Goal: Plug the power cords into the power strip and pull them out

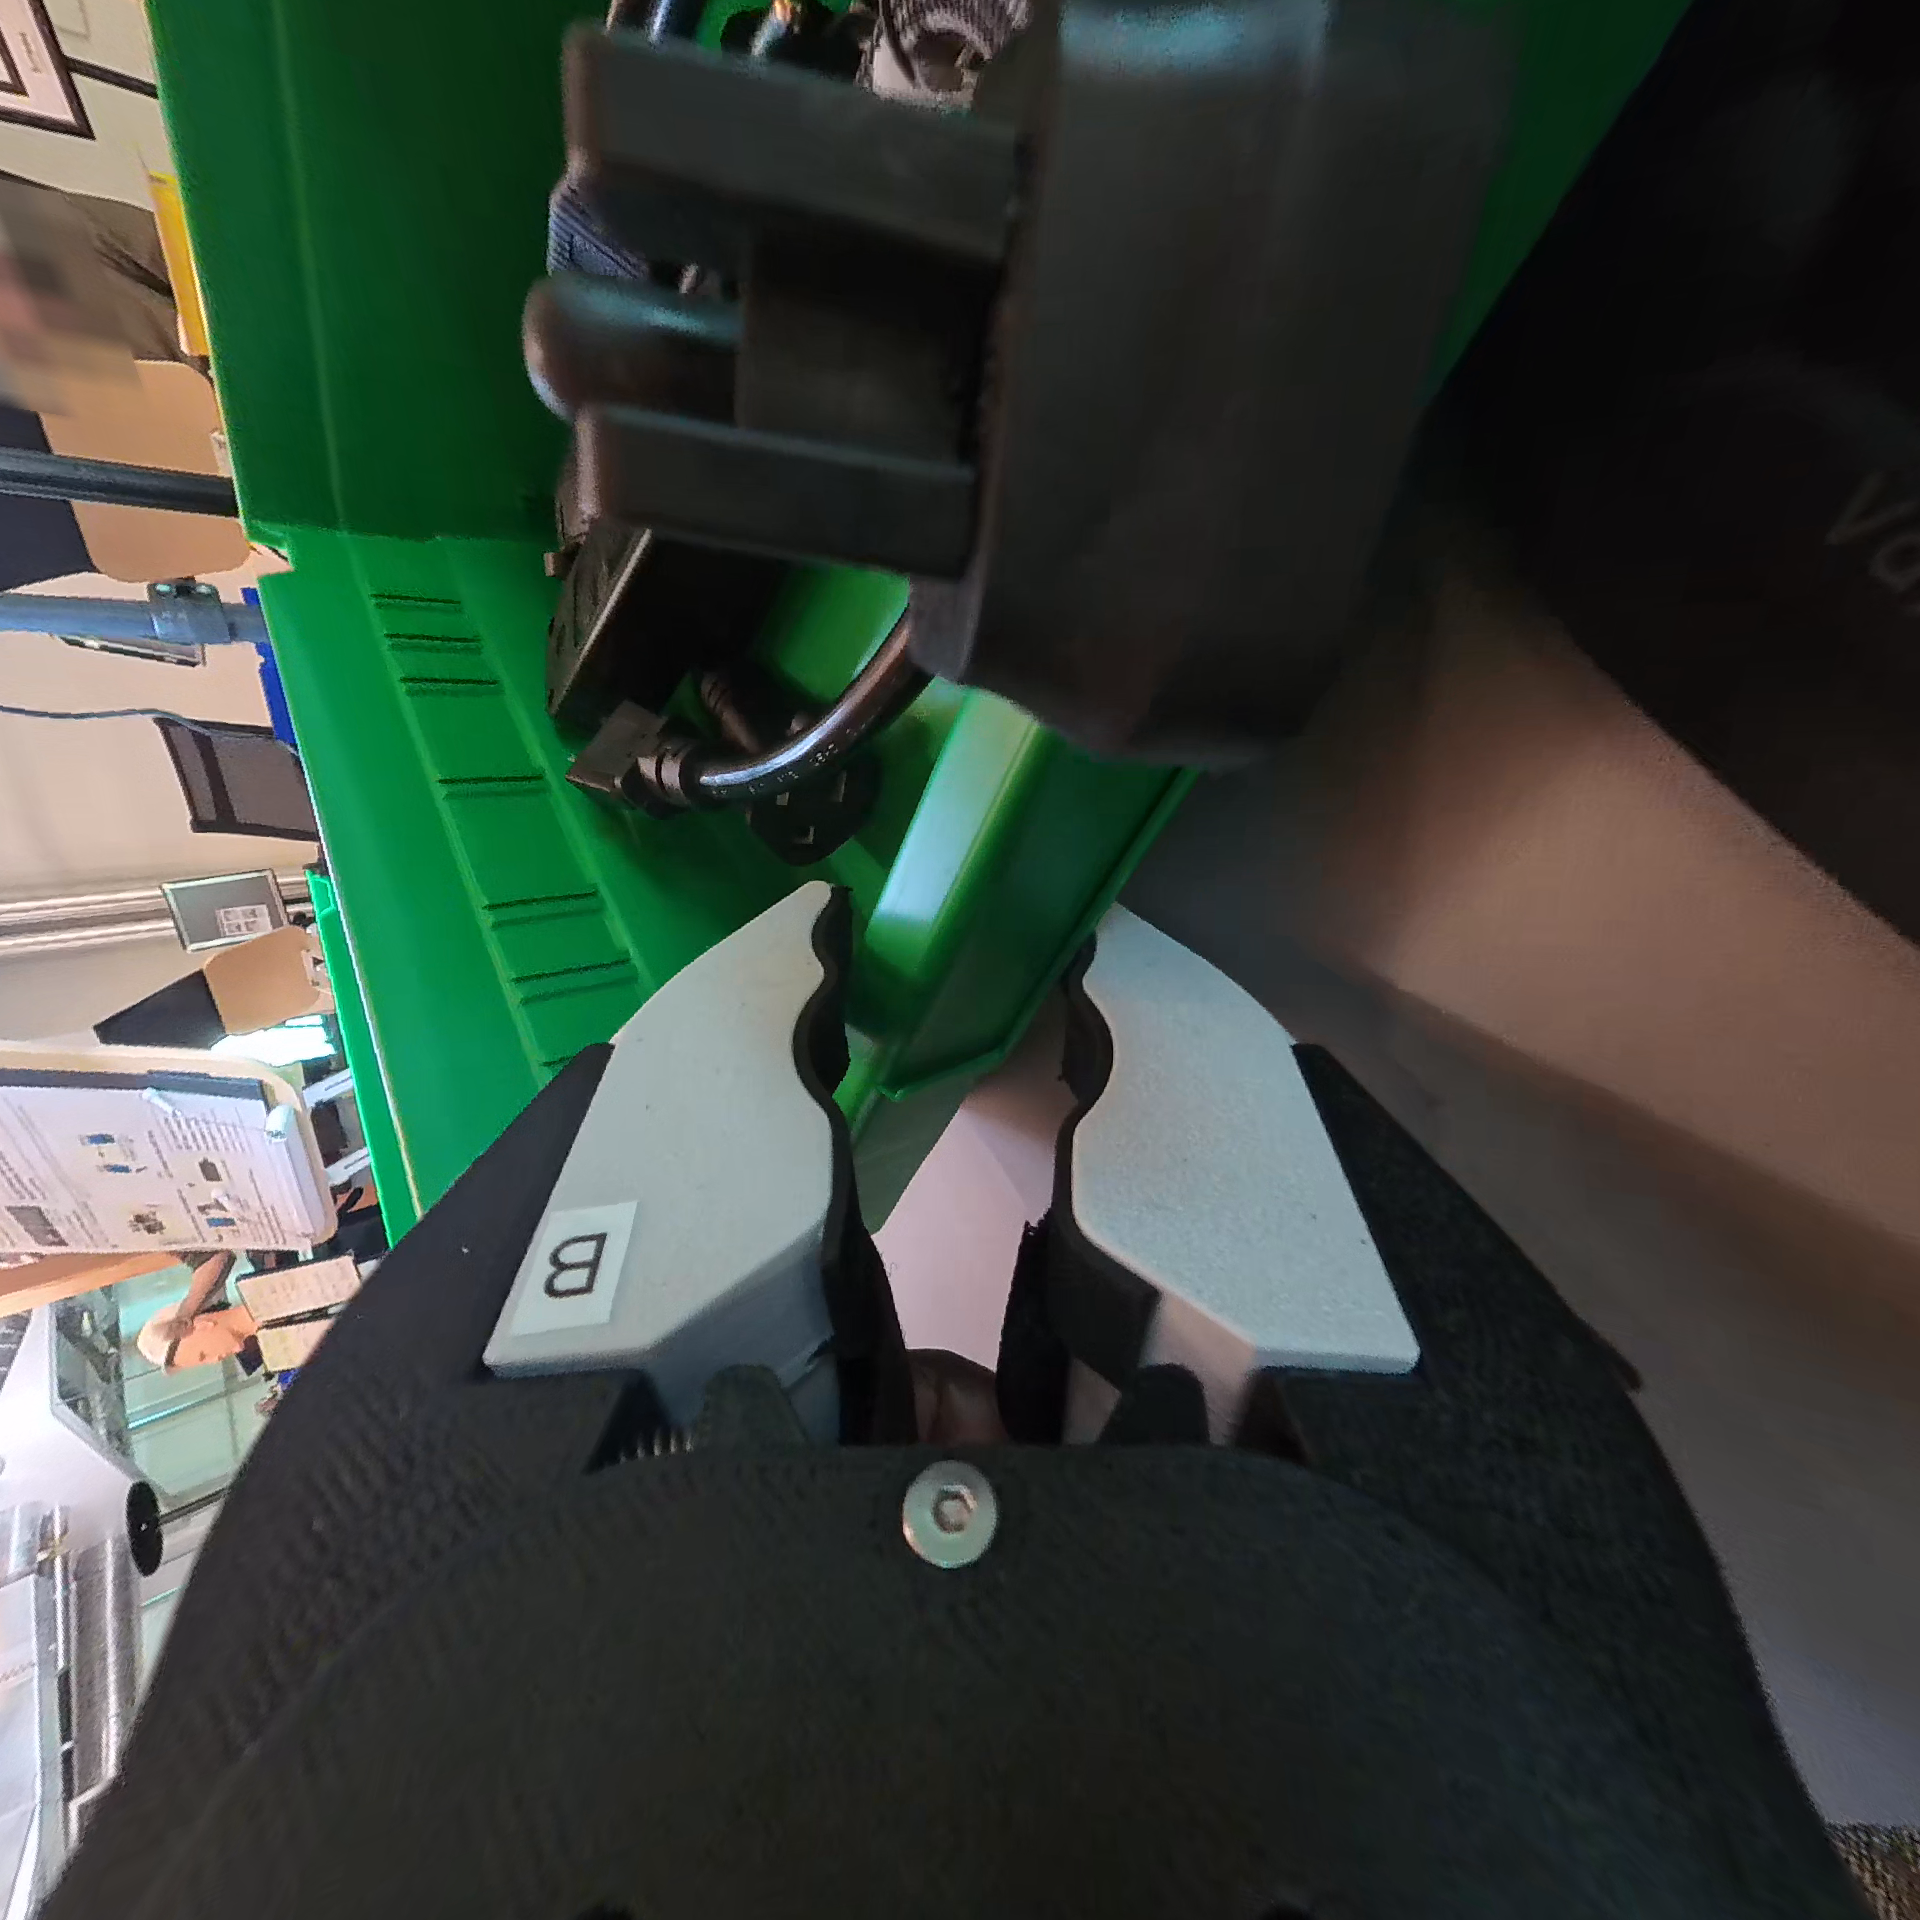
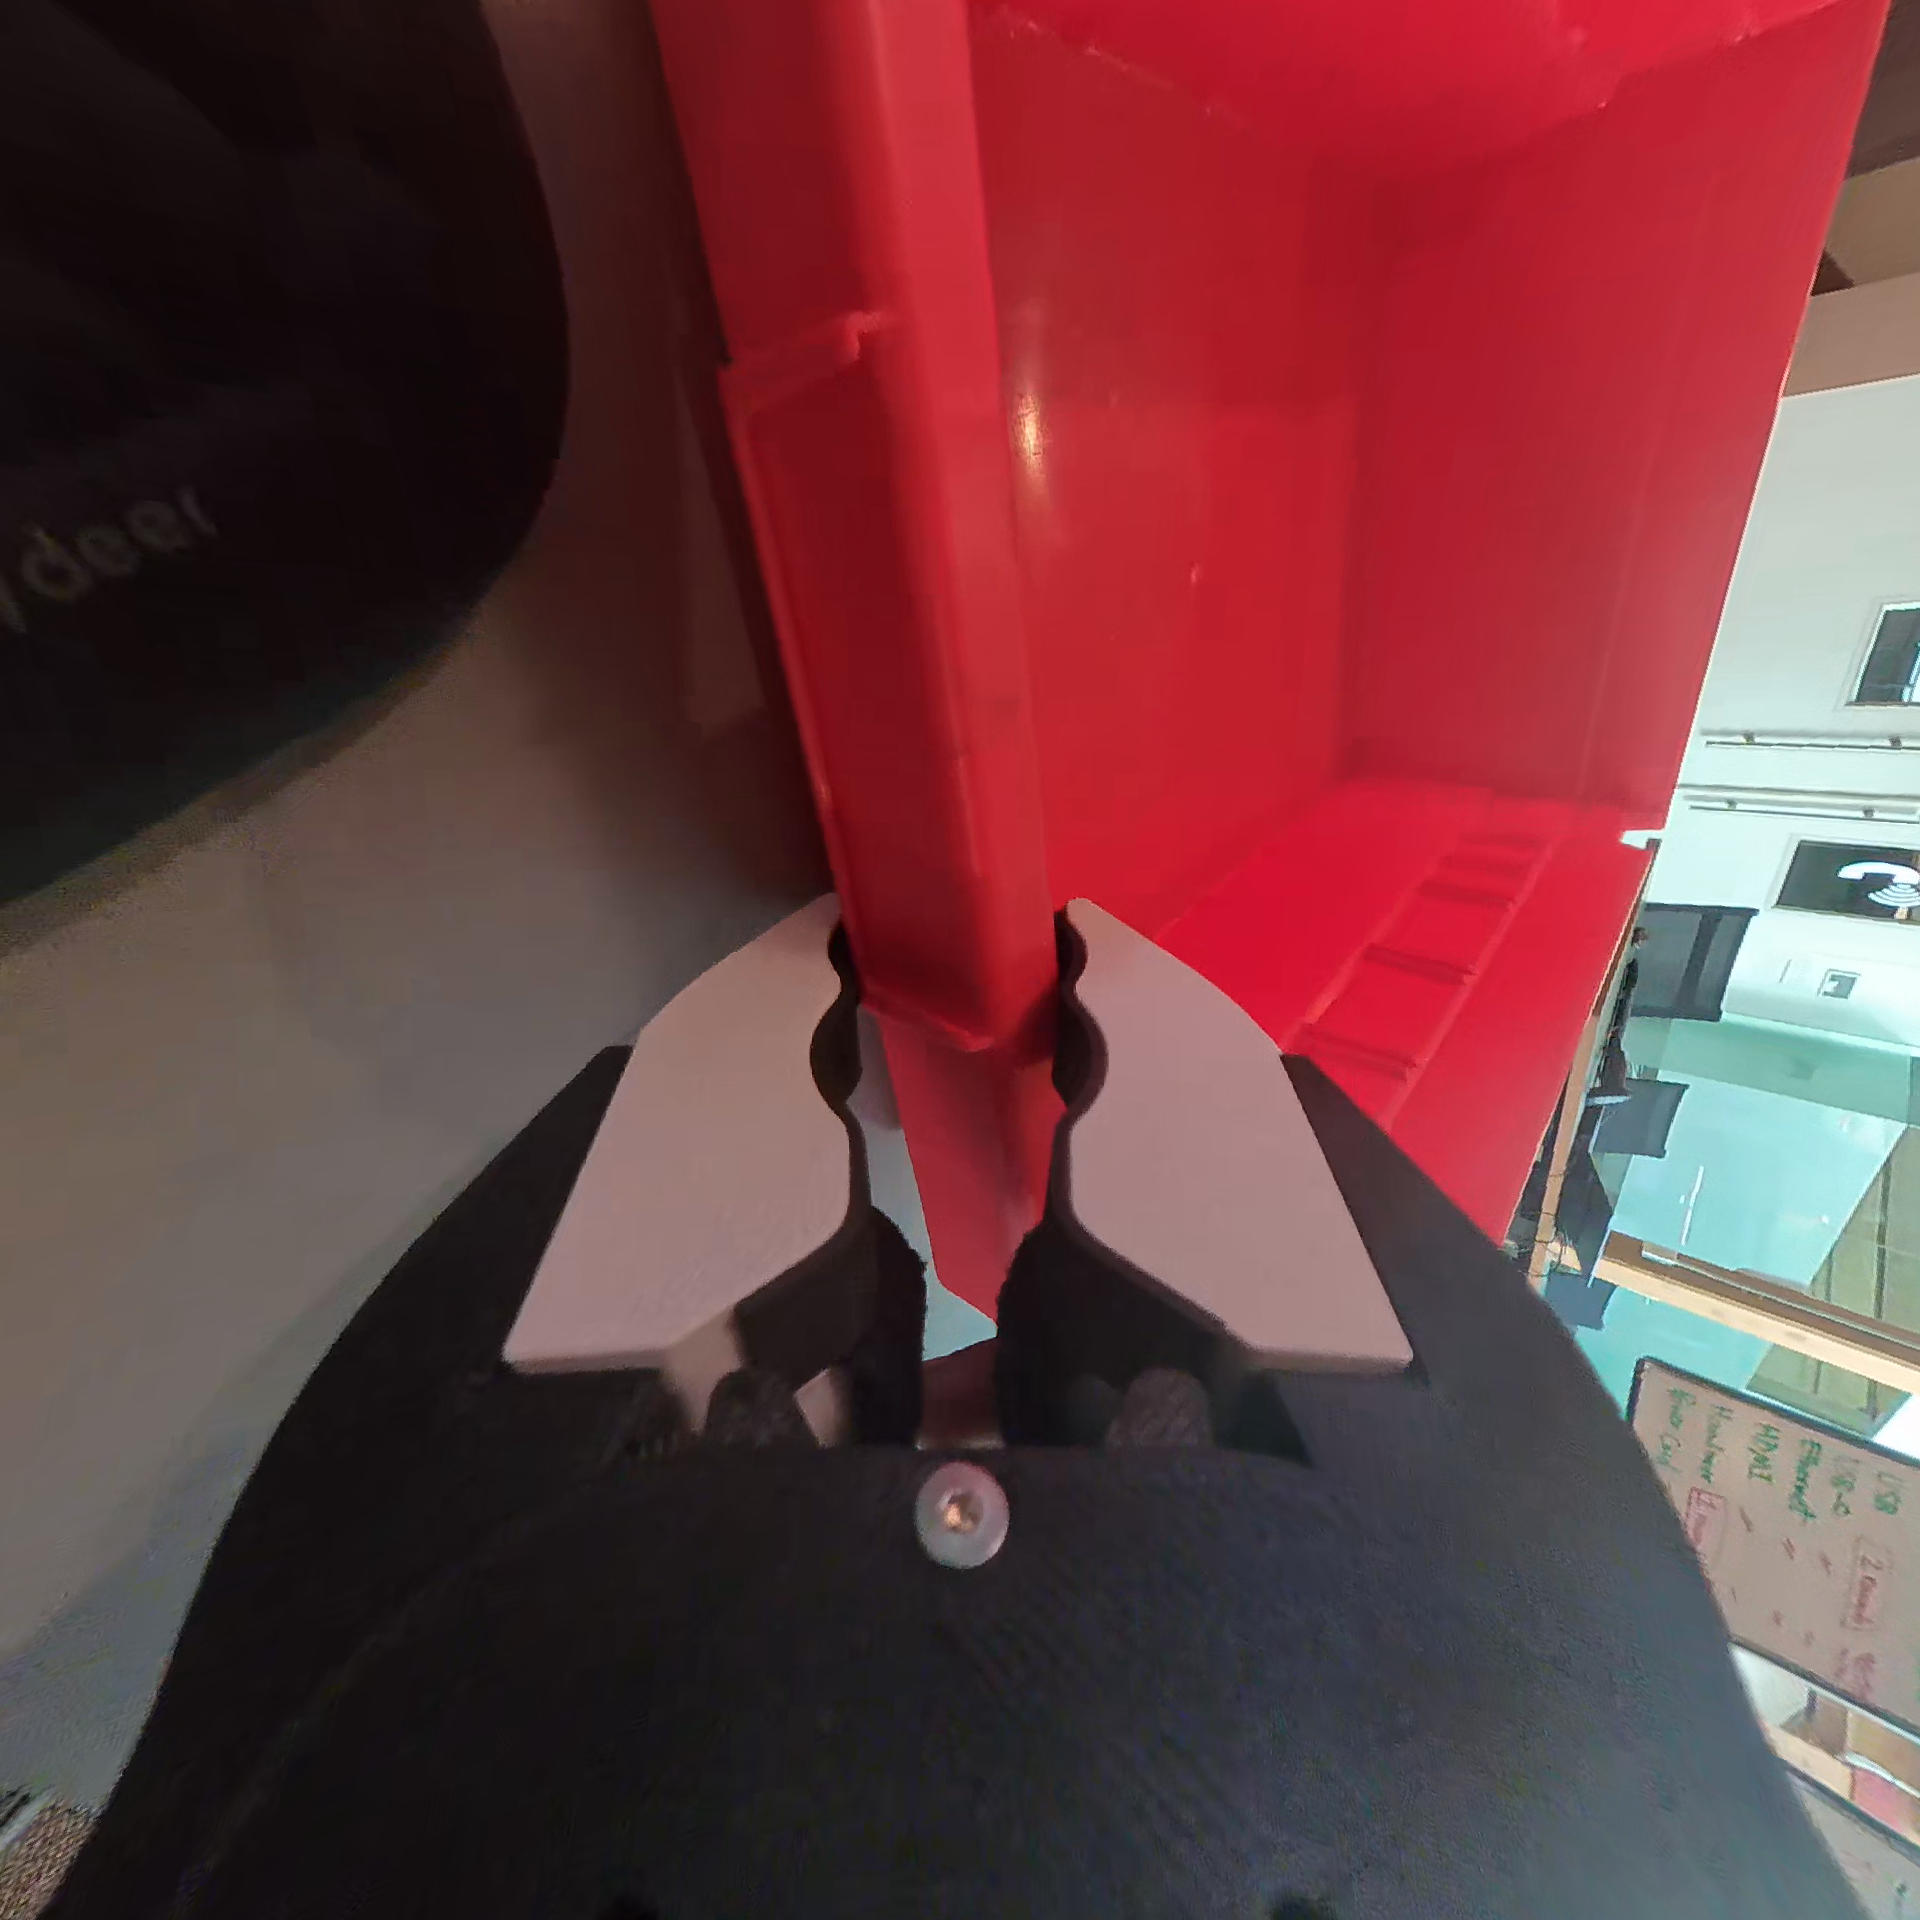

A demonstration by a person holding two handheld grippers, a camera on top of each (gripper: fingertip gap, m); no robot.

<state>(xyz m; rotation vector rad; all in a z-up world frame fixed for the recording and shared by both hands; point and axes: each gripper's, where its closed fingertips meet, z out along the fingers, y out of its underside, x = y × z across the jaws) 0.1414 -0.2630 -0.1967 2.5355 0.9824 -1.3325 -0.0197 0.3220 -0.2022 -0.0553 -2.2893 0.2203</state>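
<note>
My left gripper (image 1: 961, 925) is shut on the rim of a green bin (image 1: 416, 416), which looks turned on its side in the left wrist view. Inside it lie a black power strip (image 1: 644, 634), a coiled black cord (image 1: 831, 743) and a small plug (image 1: 805, 826). A large black three-prong plug (image 1: 1143, 364) is blurred and very close to the camera, above the fingers. My right gripper (image 2: 951, 914) is shut on the rim of a red bin (image 2: 1195, 520), whose inside shows nothing in it.
A big black rounded object with lettering lies between the bins (image 2: 208, 364) and also shows in the left wrist view (image 1: 1714, 364). A pale table surface (image 2: 364, 1039) runs under it. A clipboard with a sheet (image 1: 156, 1164), a whiteboard (image 2: 1787, 1538) and people stand in the background. The tips of one gripper are about 60 cm away from the tips of the other.
</note>
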